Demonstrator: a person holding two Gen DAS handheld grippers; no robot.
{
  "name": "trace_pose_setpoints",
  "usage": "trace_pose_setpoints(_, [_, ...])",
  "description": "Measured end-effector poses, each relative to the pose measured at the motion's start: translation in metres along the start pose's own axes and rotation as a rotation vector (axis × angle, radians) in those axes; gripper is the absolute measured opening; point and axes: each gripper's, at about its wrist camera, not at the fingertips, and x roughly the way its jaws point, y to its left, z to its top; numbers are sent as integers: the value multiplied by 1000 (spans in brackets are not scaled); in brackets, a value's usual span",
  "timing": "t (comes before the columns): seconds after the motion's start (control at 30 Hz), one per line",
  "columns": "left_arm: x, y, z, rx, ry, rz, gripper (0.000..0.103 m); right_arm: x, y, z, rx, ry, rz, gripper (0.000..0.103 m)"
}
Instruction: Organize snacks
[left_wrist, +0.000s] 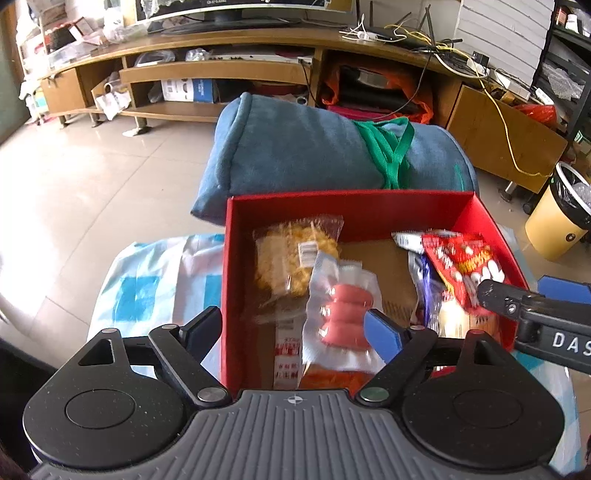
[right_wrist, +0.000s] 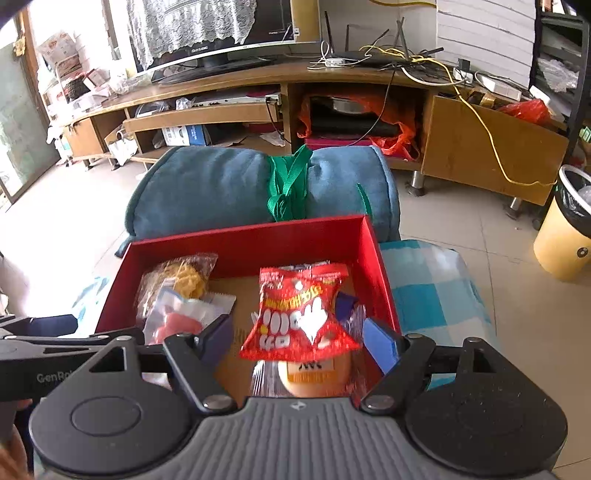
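The box (left_wrist: 369, 210) is red outside and on its walls, with a plain brown cardboard floor. In it lie a clear bag of yellow-orange crisps (left_wrist: 291, 258), a clear pack of pink sausages (left_wrist: 343, 314) and a red snack packet (right_wrist: 301, 314) with yellow and white lettering. The cloth (right_wrist: 424, 295) beneath is checked light blue and white. Behind, the blue-grey rolled blanket (left_wrist: 295, 155) is bound with a green strap (left_wrist: 391, 155). The bin (left_wrist: 554, 229) is pale yellow.

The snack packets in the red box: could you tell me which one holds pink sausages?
The clear vacuum pack at the box's left-middle, overlapping the yellow noodle-like snack bag. The red printed packet lies on the right.
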Motion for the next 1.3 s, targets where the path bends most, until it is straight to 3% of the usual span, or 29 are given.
trace_pose_setpoints(0.73, [-41,-6,-63,33,-1,-31,95,-65,-3,-71,60,4,4,76])
trace_pose_setpoints(1.3, [-69,-3,-113,39,21,-41,99,-80,9,-119,50,72,-14,76])
